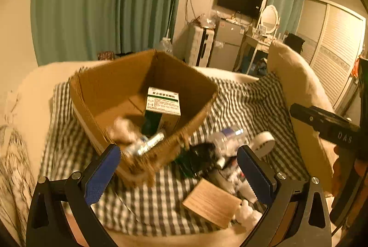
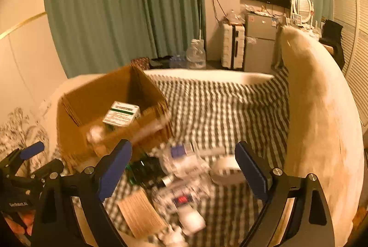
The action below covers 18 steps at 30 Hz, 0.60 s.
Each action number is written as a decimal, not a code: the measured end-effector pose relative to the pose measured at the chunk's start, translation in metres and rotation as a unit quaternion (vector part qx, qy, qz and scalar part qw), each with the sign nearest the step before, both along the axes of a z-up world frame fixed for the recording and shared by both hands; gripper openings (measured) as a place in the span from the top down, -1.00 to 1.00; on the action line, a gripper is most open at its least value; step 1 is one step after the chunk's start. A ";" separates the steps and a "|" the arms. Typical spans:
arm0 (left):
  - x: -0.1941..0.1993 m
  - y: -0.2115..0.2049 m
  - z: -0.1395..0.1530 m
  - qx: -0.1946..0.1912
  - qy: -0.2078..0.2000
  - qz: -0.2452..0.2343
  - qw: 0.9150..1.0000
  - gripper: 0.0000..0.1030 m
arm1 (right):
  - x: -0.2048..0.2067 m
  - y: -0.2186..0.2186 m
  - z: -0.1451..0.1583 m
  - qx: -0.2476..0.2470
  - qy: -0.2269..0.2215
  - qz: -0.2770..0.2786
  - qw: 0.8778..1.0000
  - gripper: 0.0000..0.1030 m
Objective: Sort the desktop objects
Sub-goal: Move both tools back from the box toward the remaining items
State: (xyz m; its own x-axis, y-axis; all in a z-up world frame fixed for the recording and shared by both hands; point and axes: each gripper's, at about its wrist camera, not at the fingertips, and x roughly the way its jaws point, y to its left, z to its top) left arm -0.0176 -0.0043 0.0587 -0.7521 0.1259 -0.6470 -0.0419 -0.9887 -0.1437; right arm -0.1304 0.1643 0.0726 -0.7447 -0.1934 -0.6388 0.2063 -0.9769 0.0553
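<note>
An open cardboard box (image 1: 110,85) stands on a checked cloth (image 1: 241,104). Inside it are a white-and-green medicine carton (image 1: 163,100), a blurred white lump (image 1: 122,129) and a small silvery tube (image 1: 149,143). My left gripper (image 1: 178,151) is open and empty, just short of the box's near corner. To the right of the box lie a clear plastic bottle (image 2: 184,157), a white tape roll (image 2: 226,169), a wooden block (image 2: 140,212) and a white item with a red label (image 2: 184,201). My right gripper (image 2: 182,146) hangs open over this pile, holding nothing.
A large cream pillow (image 2: 317,108) rises along the right side. A dark green-black packet (image 1: 197,157) and a small white figure (image 1: 248,214) lie in the pile. The right tool's black body (image 1: 322,122) sits close on the right. Green curtains (image 2: 115,5) hang behind.
</note>
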 end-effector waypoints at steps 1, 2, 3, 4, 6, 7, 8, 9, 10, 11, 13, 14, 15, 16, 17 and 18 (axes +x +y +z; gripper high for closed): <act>0.003 0.007 -0.007 -0.003 -0.003 0.003 1.000 -1.00 | 0.004 0.003 -0.008 0.004 -0.003 -0.002 1.000 -0.78; 0.004 0.011 -0.012 -0.005 -0.006 0.003 1.000 -1.00 | 0.008 0.006 -0.013 0.006 -0.003 -0.005 1.000 -0.78; 0.006 0.017 -0.020 -0.007 -0.011 0.001 1.000 -1.00 | 0.011 0.009 -0.020 0.008 -0.004 -0.008 1.000 -0.78; 0.008 0.022 -0.026 -0.008 -0.014 -0.001 1.000 -1.00 | 0.015 0.010 -0.028 0.010 -0.006 -0.008 1.000 -0.78; 0.013 0.034 -0.046 -0.019 -0.027 -0.011 0.999 -1.00 | 0.020 0.011 -0.042 0.017 -0.010 -0.006 1.000 -0.78; 0.014 0.042 -0.059 -0.028 -0.041 -0.021 0.999 -1.00 | 0.024 0.012 -0.050 0.023 -0.015 -0.004 1.000 -0.78; 0.016 0.048 -0.070 -0.036 -0.052 -0.029 0.998 -1.00 | 0.026 0.011 -0.056 0.028 -0.019 -0.002 0.999 -0.78; 0.017 0.053 -0.078 -0.043 -0.059 -0.034 0.997 -1.00 | 0.030 0.010 -0.064 0.035 -0.022 -0.001 0.999 -0.78; 0.019 0.058 -0.087 -0.052 -0.065 -0.039 0.996 -1.00 | 0.034 0.011 -0.071 0.041 -0.025 0.000 0.999 -0.78; 0.019 0.063 -0.097 -0.062 -0.072 -0.044 0.995 -1.00 | 0.038 0.010 -0.076 0.048 -0.028 0.003 0.998 -0.78; 0.020 0.071 -0.112 -0.079 -0.082 -0.045 0.992 -1.00 | 0.048 0.007 -0.087 0.063 -0.035 0.013 0.997 -0.78; 0.022 0.075 -0.119 -0.082 -0.085 -0.052 0.992 -1.00 | 0.053 0.006 -0.090 0.073 -0.036 0.017 0.997 -0.78; 0.023 0.076 -0.123 -0.081 -0.087 -0.058 0.991 -1.00 | 0.059 0.002 -0.094 0.086 -0.039 0.023 0.995 -0.78; 0.025 0.078 -0.128 -0.081 -0.089 -0.066 0.991 -1.00 | 0.063 -0.001 -0.098 0.092 -0.045 0.030 0.994 -0.78; 0.025 0.079 -0.133 -0.080 -0.091 -0.073 0.990 -1.00 | 0.067 -0.005 -0.104 0.099 -0.059 0.040 0.992 -0.78; 0.026 0.080 -0.137 -0.080 -0.094 -0.080 0.989 -1.00 | 0.070 -0.007 -0.110 0.102 -0.072 0.046 0.991 -0.78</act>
